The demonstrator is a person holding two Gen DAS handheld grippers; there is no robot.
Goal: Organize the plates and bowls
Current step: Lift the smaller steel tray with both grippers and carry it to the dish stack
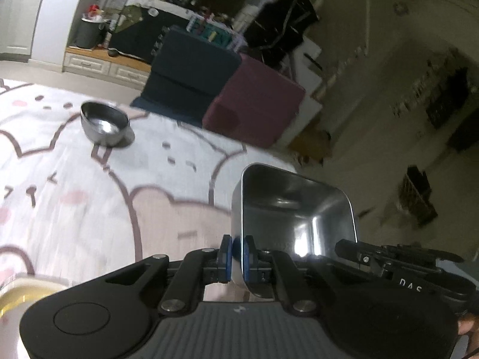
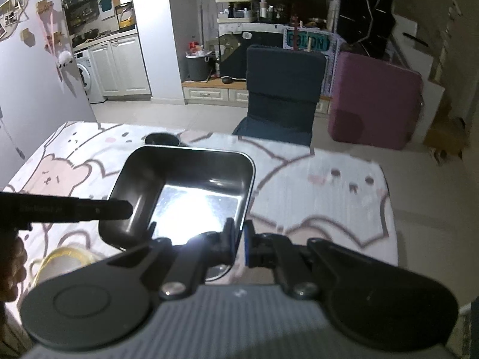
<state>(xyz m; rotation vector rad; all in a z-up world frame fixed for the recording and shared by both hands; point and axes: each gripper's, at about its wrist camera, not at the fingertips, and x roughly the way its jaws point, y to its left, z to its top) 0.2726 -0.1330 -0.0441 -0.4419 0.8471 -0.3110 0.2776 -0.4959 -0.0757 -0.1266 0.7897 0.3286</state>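
Note:
A square steel container (image 1: 295, 209) hangs above the table, carried between both grippers. My left gripper (image 1: 236, 251) is shut on its left wall, blue pads on either side of the rim. My right gripper (image 2: 238, 239) is shut on the right wall of the same container (image 2: 185, 191). Each wrist view shows the other gripper as a black bar at the container's far side. A round steel bowl (image 1: 104, 125) stands on the table further back; in the right wrist view this bowl (image 2: 161, 139) is partly hidden behind the container.
The table wears a white and pink cartoon cloth (image 2: 329, 197). A yellow-rimmed dish (image 2: 60, 257) lies near the front left. A dark blue chair (image 2: 284, 89) and a maroon box (image 2: 374, 101) stand beyond the table's far edge.

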